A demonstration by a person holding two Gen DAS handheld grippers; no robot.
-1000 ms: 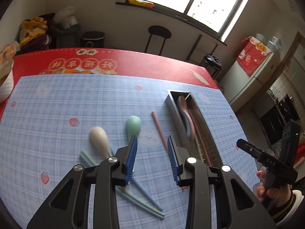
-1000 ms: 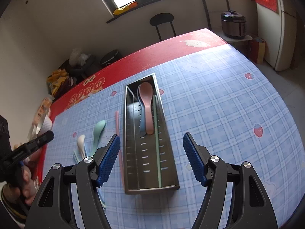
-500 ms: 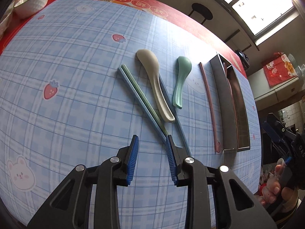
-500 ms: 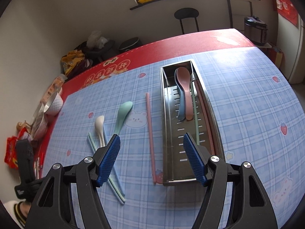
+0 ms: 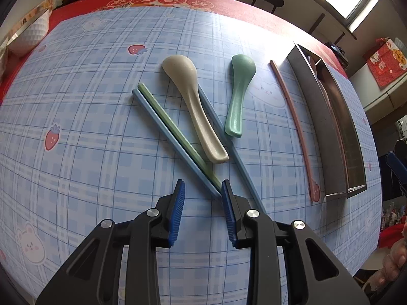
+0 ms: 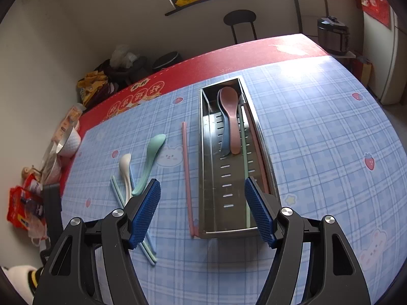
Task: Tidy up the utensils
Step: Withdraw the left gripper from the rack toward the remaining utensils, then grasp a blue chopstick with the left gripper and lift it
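The left claw [image 5: 202, 190] hangs released low over a bench covered in a blue plaid cloth [image 5: 101, 127] with strawberry and bear prints. Its jaws stand apart, empty, just at the near tips of a blue chopstick [image 5: 162, 127] and a green chopstick [image 5: 175, 129] lying side by side and touching. A beige spoon [image 5: 195, 106] lies over a second blue chopstick [image 5: 239, 160]. Just beside it rests a green spoon [image 5: 239, 91], and further right a pink chopstick [image 5: 295, 117] lies alone, close alongside a long metal utensil tray [image 5: 318, 117].

The right claw [image 6: 202, 211] is also released, jaws wide, holding nothing, above the near end of the tray [image 6: 203, 165]. Inside the tray a pink spoon [image 6: 231, 117] lies on a blue spoon [image 6: 223, 137], with a pale green chopstick [image 6: 245, 165] and a pink one [image 6: 259, 157] along the right side. A white bowl [image 6: 70, 141] sits at the bench's left edge.
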